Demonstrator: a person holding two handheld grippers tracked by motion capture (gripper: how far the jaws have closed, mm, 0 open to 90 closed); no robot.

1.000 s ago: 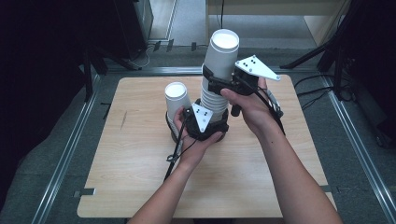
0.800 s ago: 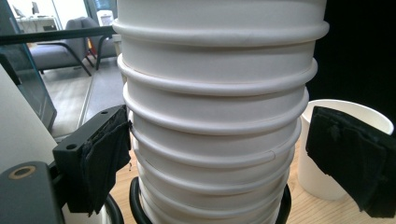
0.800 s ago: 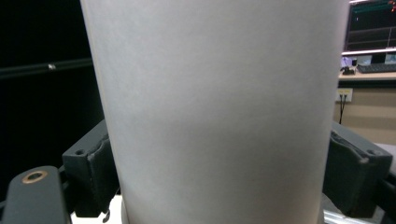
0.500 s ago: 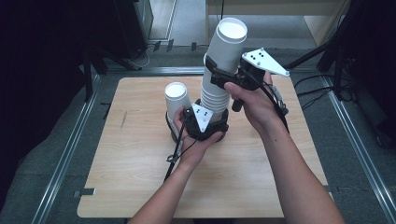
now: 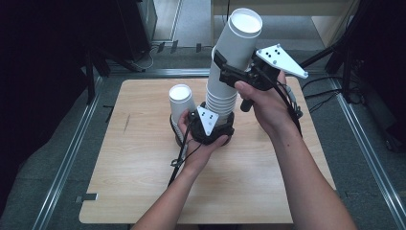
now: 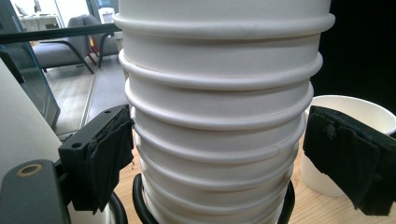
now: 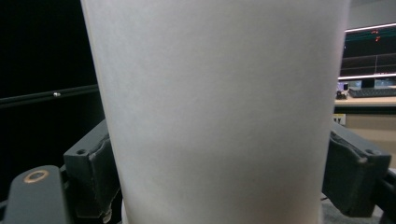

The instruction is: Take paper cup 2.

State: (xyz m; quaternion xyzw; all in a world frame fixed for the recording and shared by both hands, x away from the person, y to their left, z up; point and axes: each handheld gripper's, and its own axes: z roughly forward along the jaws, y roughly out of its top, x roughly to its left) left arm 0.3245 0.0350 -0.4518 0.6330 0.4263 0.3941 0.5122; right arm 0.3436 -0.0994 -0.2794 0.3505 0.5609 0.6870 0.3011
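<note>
- Cups first: the top cup (image 5: 238,36) sits clamped in my right gripper (image 5: 230,72), and over the last second I have drawn it up and away from the stack of cups (image 5: 221,98); it rides clearly higher above the nested rims than it did a second ago.
- Both right pads press the top cup's (image 7: 217,112) plain side wall in the right gripper view, jaws closed as far as the cup allows, so the hold looks firm.
- My left gripper (image 5: 210,125) has not moved; it stands at the foot of the stack on the table (image 5: 143,187).
- In the left gripper view its left pad (image 6: 109,158) touches the ribbed rims of the stack (image 6: 219,116), while the right pad (image 6: 348,158) stands a little off the wall, so I judge it braces the stack loosely.
- A single cup (image 5: 180,100) stands upside down just beside the stack, on its left.
- I judge the top cup is nearly free; its lower end is hidden behind the gripper, so I cannot tell whether it has cleared the cup beneath.
- If a second cup clings inside, the lift will drag it along, so I would watch the stack's rims.
</note>
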